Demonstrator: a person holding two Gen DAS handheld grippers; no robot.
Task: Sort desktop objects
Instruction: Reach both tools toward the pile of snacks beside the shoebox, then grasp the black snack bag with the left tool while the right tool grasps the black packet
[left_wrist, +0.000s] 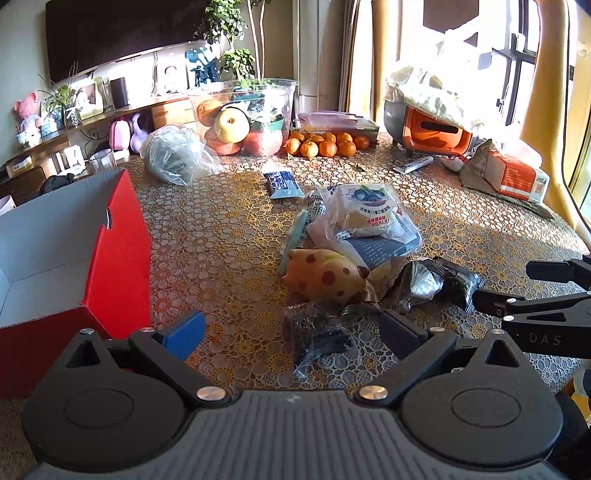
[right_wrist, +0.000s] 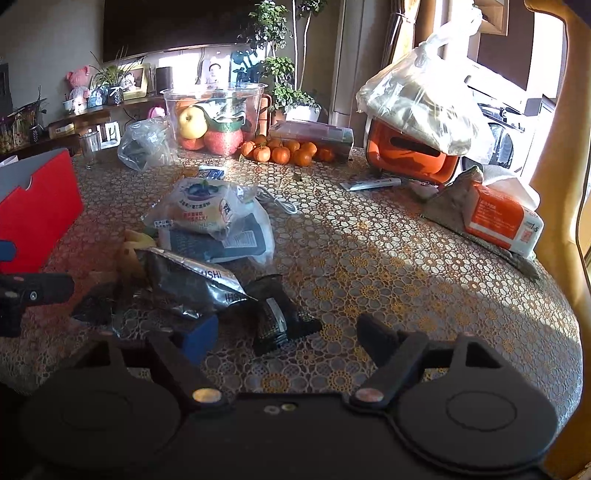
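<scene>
Inventory: snack packets (left_wrist: 369, 221) heaped unsorted mid-table (left_wrist: 229, 229), at my left gripper's (left_wrist: 291, 332) twelve o'clock; red box (left_wrist: 110, 258) at ten o'clock apparently empty; both my left and right gripper (right_wrist: 284, 336) jaws spread, holding nothing; sorting barely begun.

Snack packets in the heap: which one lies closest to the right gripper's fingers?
The small black packet, lying flat on the tablecloth just ahead of the open right gripper. The silver-lined dark packet and the blueberry bread bag lie further back.
</scene>
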